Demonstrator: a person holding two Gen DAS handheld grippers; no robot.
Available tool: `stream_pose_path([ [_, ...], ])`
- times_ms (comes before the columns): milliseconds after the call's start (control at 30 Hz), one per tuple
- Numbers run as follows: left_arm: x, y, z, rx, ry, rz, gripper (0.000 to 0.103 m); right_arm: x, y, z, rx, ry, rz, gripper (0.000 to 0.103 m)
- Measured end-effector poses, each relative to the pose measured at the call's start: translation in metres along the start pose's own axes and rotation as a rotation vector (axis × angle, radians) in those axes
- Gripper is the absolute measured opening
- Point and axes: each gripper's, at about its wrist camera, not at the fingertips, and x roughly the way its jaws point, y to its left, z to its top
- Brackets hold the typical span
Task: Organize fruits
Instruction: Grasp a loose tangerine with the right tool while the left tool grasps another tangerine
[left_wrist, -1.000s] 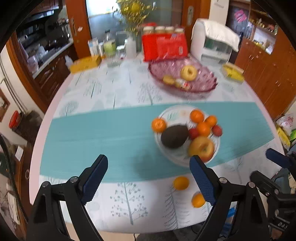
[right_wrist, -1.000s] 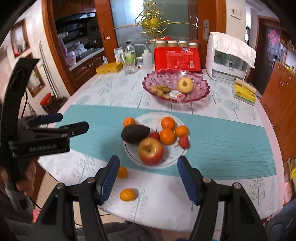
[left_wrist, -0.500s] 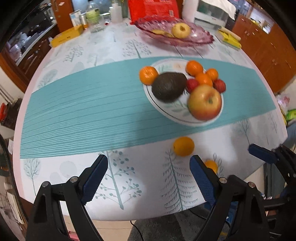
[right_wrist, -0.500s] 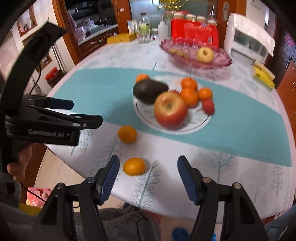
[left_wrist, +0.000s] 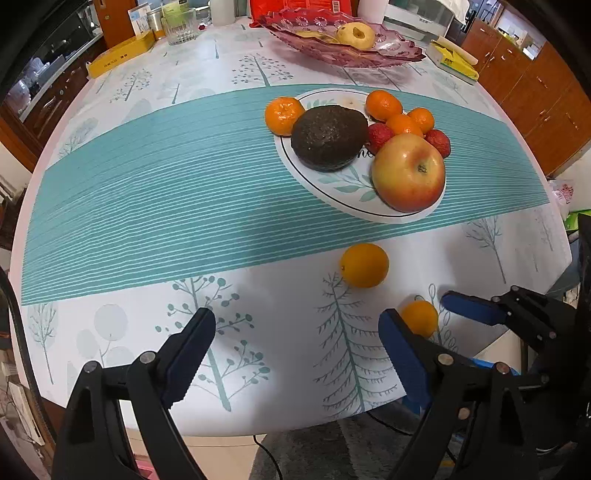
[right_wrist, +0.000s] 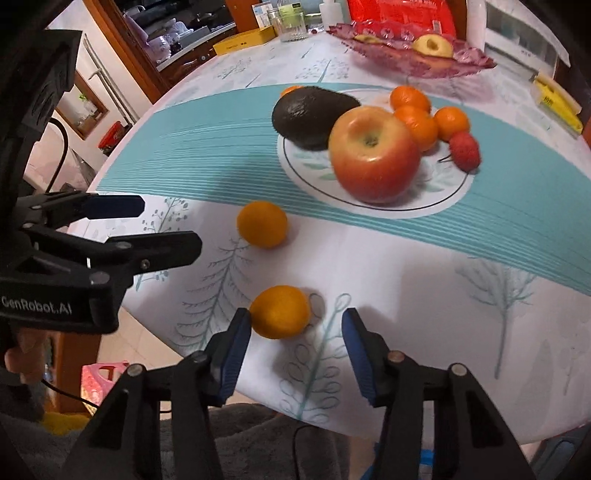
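A white plate (left_wrist: 332, 199) on the teal runner holds an apple (left_wrist: 408, 173), a dark avocado (left_wrist: 328, 136), several tangerines and two small red fruits. One tangerine (left_wrist: 283, 115) leans at the plate's far left rim. Two loose oranges lie on the white cloth in front: one (right_wrist: 262, 224) further in, one (right_wrist: 280, 312) near the table's edge. My right gripper (right_wrist: 295, 325) has its jaws closing around the near orange; the left pad is close to it, the right pad stands apart. My left gripper (left_wrist: 295, 321) is open over bare cloth, left of both oranges.
A pink glass bowl (left_wrist: 343, 55) with a yellow apple stands at the back, with a yellow box (left_wrist: 120, 59) and a glass (left_wrist: 179, 26) at the back left. The table's rounded front edge (left_wrist: 258, 428) runs just under both grippers. Wooden cabinets stand to the right.
Both grippers have sunk toward the table's front edge and tilted down. The right jaws have narrowed, and the near orange now lies between them.
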Motion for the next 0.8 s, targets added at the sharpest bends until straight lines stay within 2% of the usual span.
stream_pose_path([
  [100, 0.004, 0.0, 0.002, -0.004, 0.003, -0.01, 0.089, 0.005, 0.003, 0.002, -0.006, 0.003, 0.031, 0.046],
  [133, 0.005, 0.0, 0.003, -0.005, 0.005, -0.014, 0.089, 0.006, 0.004, 0.003, -0.007, 0.005, 0.062, 0.036],
  [167, 0.006, -0.001, 0.004, -0.007, 0.007, -0.02, 0.089, 0.007, 0.005, 0.003, -0.007, 0.007, 0.08, 0.033],
  [300, 0.012, -0.005, 0.01, -0.004, 0.01, -0.037, 0.089, 0.007, 0.01, 0.005, -0.027, 0.003, 0.069, 0.033],
  [500, 0.022, -0.011, 0.021, -0.033, 0.014, -0.094, 0.089, -0.006, -0.001, 0.007, 0.015, -0.044, 0.058, 0.032],
  [600, 0.028, -0.014, 0.025, -0.048, 0.016, -0.122, 0.08, -0.01, -0.007, 0.007, 0.031, -0.056, 0.035, 0.032],
  [700, 0.037, -0.02, 0.028, -0.048, 0.032, -0.134, 0.066, -0.01, -0.011, 0.006, 0.048, -0.058, 0.019, 0.032],
  [767, 0.043, -0.022, 0.029, -0.042, 0.047, -0.142, 0.052, -0.012, -0.015, 0.006, 0.057, -0.059, 0.013, 0.032],
  [800, 0.046, -0.025, 0.029, -0.036, 0.059, -0.147, 0.05, -0.014, -0.018, 0.005, 0.061, -0.06, 0.01, 0.032],
])
